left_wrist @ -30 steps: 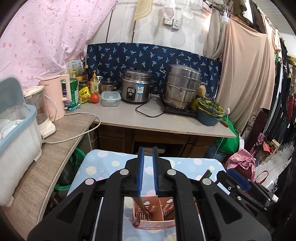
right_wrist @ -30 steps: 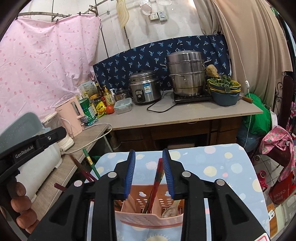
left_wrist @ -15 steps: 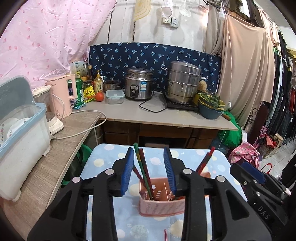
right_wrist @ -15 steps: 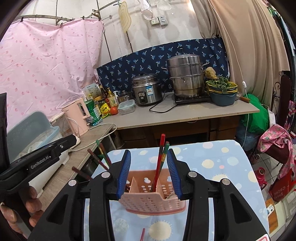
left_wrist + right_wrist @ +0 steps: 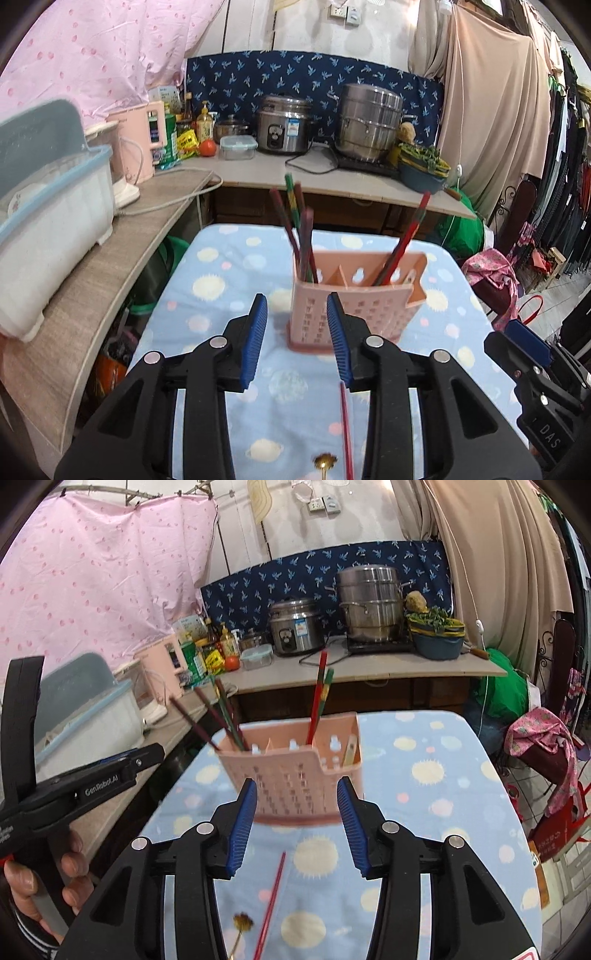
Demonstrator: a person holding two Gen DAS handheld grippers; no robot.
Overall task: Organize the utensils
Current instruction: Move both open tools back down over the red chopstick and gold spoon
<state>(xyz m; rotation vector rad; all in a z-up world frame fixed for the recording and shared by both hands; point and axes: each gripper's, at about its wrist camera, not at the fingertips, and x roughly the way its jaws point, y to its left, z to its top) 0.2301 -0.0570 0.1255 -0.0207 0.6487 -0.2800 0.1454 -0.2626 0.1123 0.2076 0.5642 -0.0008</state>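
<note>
A pink perforated utensil holder [image 5: 351,299] [image 5: 295,771] stands upright on the blue dotted cloth. Several red and green chopsticks [image 5: 299,232] [image 5: 317,698] stand in its compartments. One red chopstick [image 5: 345,432] [image 5: 271,904] lies loose on the cloth in front of it, beside a gold spoon handle [image 5: 324,461] [image 5: 242,923]. My left gripper [image 5: 297,336] is open and empty, a little short of the holder. My right gripper [image 5: 297,816] is open and empty, also just in front of the holder. The right gripper also shows at the lower right of the left wrist view [image 5: 535,387].
The cloth-covered table [image 5: 221,280] has a wooden counter [image 5: 110,266] on its left with a white dish box [image 5: 48,229] and a pink kettle [image 5: 136,144]. Behind it a counter holds a rice cooker [image 5: 284,125] and steel steamer [image 5: 369,122]. Clothes hang at the right.
Both grippers opened, left their chopsticks standing in the holder, and drew back from it. The holder now sits farther ahead, and the loose chopstick and spoon have come into view.
</note>
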